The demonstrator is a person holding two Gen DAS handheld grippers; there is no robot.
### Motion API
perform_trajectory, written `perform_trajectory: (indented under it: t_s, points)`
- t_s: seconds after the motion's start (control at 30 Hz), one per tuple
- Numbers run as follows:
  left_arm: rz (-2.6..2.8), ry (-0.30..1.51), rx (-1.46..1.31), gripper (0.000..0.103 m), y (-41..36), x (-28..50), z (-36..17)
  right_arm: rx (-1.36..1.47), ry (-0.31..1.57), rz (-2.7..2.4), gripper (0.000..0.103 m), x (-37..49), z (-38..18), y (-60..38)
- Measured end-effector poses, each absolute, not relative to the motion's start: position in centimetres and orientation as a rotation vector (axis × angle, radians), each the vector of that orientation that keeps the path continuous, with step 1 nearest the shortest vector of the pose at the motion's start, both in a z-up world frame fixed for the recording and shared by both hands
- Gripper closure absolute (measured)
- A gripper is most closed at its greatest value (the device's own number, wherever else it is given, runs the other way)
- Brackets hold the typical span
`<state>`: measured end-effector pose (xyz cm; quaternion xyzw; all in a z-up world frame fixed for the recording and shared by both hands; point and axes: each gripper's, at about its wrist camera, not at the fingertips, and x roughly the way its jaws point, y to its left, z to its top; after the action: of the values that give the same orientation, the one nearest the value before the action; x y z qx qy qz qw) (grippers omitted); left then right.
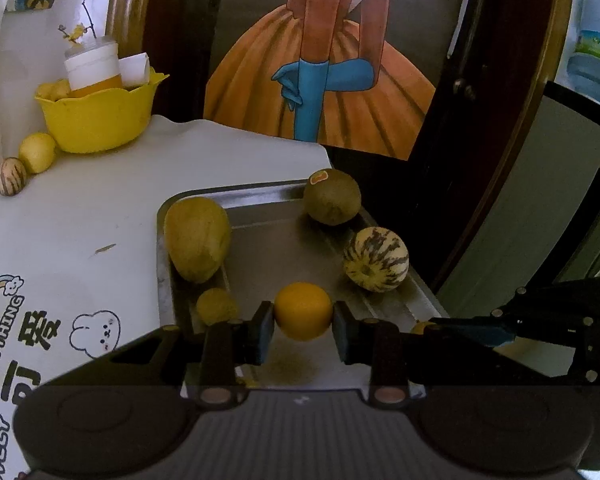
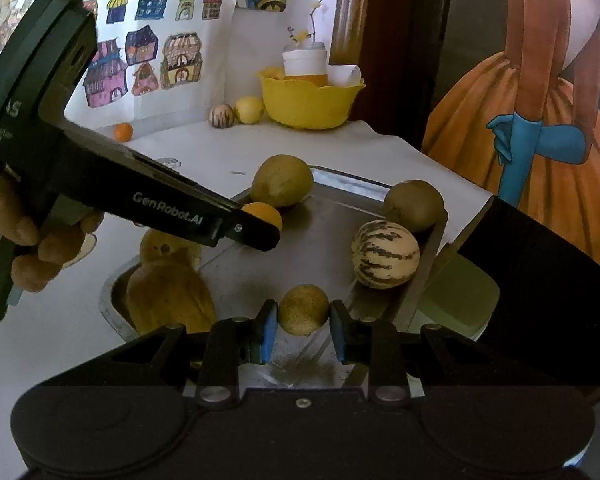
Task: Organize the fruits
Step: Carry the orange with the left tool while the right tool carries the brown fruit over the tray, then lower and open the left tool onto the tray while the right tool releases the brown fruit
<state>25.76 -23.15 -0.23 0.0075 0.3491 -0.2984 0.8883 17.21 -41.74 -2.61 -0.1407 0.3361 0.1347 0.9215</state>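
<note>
Left gripper (image 1: 303, 322) closed on an orange (image 1: 303, 311), pads touching both flanks, fruit held just above the floor of the steel tray (image 1: 260, 196). Right gripper (image 2: 304, 318) closed likewise on a small brownish round fruit (image 2: 304, 309) over the tray's near end. Both fruits round, without a long axis, centred between their jaws; probably about to be set down. Striped melon (image 1: 376, 259) and stickered green fruit (image 1: 332, 196) along the right rim, oblong yellow melon (image 1: 197, 238) at left. White printed tablecloth (image 1: 80, 208); yellow bowl (image 1: 96, 116) at the far wall; painted figure (image 1: 320, 80) behind.
</note>
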Motion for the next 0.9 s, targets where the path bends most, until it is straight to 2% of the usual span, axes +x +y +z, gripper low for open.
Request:
perform_trajectory:
  t_s: [0.9]
  points:
    - [-0.563,0.825,0.019,0.068,-23.6,27.2,-1.4,-0.289,0.7,0.188,0.073,17.6,-4.7,-41.1]
